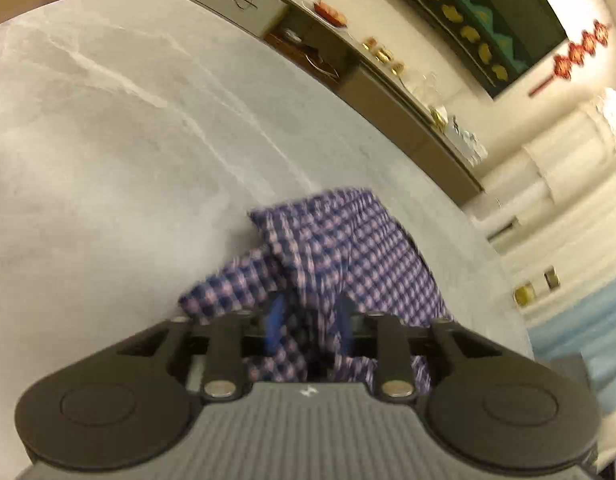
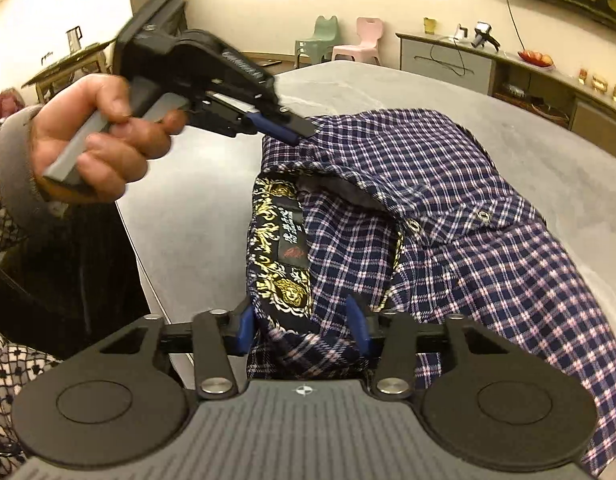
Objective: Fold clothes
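My left hand-held gripper (image 1: 309, 322) has its blue fingers (image 1: 276, 318) pinched on a bunch of the checked shirt (image 1: 347, 248); in the left wrist view the cloth runs from between the fingers out over the grey desk (image 1: 108, 140), towards its far right edge; that view is blurred. In the right wrist view the left hand-held gripper (image 2: 298, 130), held by a hand (image 2: 100, 148), bites the shirt's (image 2: 447, 184) top fold beside the collar. My right hand-held gripper (image 2: 304, 324) has its fingers (image 2: 244, 326) closed onto the near edge of the shirt, just below the gold-patterned neck lining (image 2: 276, 248); fabric fills the gap between them. The shirt lies heaped near the desk's (image 2: 547, 168) near left corner, collar towards me.
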A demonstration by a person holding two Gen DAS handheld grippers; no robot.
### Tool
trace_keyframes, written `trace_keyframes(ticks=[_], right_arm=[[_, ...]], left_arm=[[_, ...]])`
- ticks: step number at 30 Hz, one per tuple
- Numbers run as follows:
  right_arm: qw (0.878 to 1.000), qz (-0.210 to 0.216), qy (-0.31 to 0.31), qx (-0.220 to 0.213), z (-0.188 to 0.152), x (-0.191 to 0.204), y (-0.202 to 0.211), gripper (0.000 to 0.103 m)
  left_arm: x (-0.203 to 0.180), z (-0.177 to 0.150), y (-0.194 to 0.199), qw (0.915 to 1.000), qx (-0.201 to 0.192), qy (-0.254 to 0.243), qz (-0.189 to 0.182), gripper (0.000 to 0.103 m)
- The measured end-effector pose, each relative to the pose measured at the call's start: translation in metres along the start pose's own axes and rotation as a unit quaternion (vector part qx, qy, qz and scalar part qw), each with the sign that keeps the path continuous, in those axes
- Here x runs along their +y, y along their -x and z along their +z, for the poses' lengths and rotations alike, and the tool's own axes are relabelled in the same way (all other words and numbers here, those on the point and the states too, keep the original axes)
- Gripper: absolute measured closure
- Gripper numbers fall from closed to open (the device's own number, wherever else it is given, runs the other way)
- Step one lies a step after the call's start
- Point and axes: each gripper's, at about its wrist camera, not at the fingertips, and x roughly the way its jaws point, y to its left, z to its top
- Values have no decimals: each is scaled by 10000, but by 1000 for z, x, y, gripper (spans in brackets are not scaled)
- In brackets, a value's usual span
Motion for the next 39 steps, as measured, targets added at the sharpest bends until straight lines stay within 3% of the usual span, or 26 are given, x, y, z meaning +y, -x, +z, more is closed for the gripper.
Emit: trace_keyframes(ticks=[2,3,4,6,9,11,12,13,14,16,17,19,21,24,29,30,31,33,35,37,39], right_arm=[[9998,-64,151,-78,1,3,0,82],[9996,-92,221,-124,0,5,4,84],[9993,-113,305,-157,-2,8,9,89],[9989,-10,458,-120,-7,16,19,95],[9985,147,522,18,-13,18,23,95],[9981,397,461,35,-15,9,24,92],[9975,567,419,-2,-11,1,29,90],[9968,732,300,-130,-7,-11,38,83],[9959,823,107,-366,-3,-26,51,64],[9939,590,-369,-859,5,-64,77,47],[9927,332,-580,-1003,7,-84,84,47],[9923,-296,-827,-877,2,-120,80,47],[9902,-777,-1066,-452,-12,-152,63,48],[9868,-875,-1361,44,-43,-163,52,52],[9780,-902,-1876,98,-69,-104,75,52],[9775,-869,-1920,49,-68,-96,79,52],[9788,-808,-1880,-39,-64,-94,82,50],[9811,-685,-1799,-215,-55,-92,89,50],[9828,-562,-1717,-391,-46,-89,96,50],[9839,-438,-1635,-567,-37,-87,102,50],[9822,-688,-1601,-702,-25,-122,95,50]], left_arm=[[-4,6,-6,9998,-154,-111,31,63],[-5,9,-10,9995,-188,-239,127,73],[-5,9,-12,9988,-231,-340,259,103],[1,4,-6,9971,-284,-344,621,102],[10,-9,15,9963,-361,-133,769,100],[11,-18,36,9960,-456,-42,761,86],[9,-24,46,9959,-487,-47,760,73],[6,-30,57,9958,-516,-57,759,60],[4,-36,67,9956,-545,-68,759,57],[-5,-46,64,9970,-196,-304,686,57],[-9,-50,55,9964,-38,-364,762,58],[-12,-54,37,9956,122,-332,865,61],[-11,-54,22,9958,101,-131,897,71],[-21,-31,-9,9976,126,-4,686,67],[-45,61,-121,9976,652,-140,-183,70],[-53,82,-144,9969,687,-257,-272,73],[-60,99,-153,9975,591,-378,-59,72],[-77,121,-137,9976,320,-614,40,72],[-92,119,-94,9945,-116,-1038,70,69],[-99,87,-43,9876,-444,-1505,-77,62],[-107,28,-6,9789,-233,-1996,-368,61]])
